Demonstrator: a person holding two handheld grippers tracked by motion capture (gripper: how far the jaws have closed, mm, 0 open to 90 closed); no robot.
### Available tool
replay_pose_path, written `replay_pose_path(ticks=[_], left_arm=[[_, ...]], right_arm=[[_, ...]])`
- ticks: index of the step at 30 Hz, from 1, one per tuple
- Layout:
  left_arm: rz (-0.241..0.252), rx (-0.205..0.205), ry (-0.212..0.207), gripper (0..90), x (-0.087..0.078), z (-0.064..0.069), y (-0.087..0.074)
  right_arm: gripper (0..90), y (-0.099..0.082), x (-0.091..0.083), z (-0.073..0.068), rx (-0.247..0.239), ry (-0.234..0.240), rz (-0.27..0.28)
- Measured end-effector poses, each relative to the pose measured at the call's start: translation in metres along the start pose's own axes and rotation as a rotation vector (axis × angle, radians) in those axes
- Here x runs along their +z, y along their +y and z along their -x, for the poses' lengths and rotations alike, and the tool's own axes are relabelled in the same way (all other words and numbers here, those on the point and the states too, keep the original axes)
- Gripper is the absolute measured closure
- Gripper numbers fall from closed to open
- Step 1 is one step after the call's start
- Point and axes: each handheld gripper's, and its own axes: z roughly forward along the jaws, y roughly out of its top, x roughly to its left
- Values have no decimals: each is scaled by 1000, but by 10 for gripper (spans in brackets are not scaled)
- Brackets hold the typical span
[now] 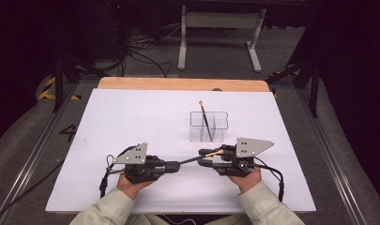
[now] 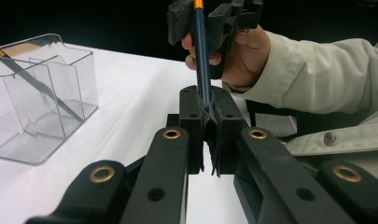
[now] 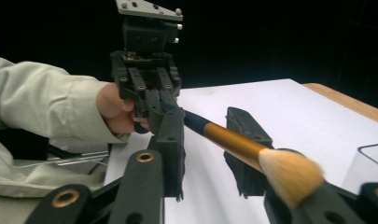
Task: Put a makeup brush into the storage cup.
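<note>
Brush (image 3: pixel 233 140) between the tongs: glossy dark handle, satin gold metal ferrule, soft pale bristle tuft at the right gripper (image 3: pixel 203 149). Both grippers, left gripper (image 2: pixel 207 116) included: matt black plastic jaws with brass-coloured rivets. Beyond the tongs, organizer (image 1: pixel 209 125) of clear glossy plastic; beneath, table (image 1: pixel 131 117) surfaced smooth matt white, wooden far edge.

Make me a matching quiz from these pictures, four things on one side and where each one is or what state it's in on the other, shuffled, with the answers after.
Things:
1. left gripper
2. right gripper
3. clear organizer
4. brush in the organizer

States:
A. stands on the white table cover, beyond both grippers
B. jaws apart, either side of the gold ferrule
C. leans tilted, pale tip sticking up
D. clamped on the dark handle of the makeup brush

Pairs: 1-D, 2-B, 3-A, 4-C
</note>
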Motion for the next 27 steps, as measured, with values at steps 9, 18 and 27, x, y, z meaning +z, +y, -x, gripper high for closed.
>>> replay_pose_path(ticks=[9,18,27], left_arm=[[-12,-1,-3,848,2,1,-2],[-29,-7,-5,840,2,-1,-5],[-26,-8,-3,824,3,-1,-6]], right_arm=[[726,0,-1,2,24,44,5],[764,1,-1,3,31,75,2],[817,4,-1,2,50,131,7]])
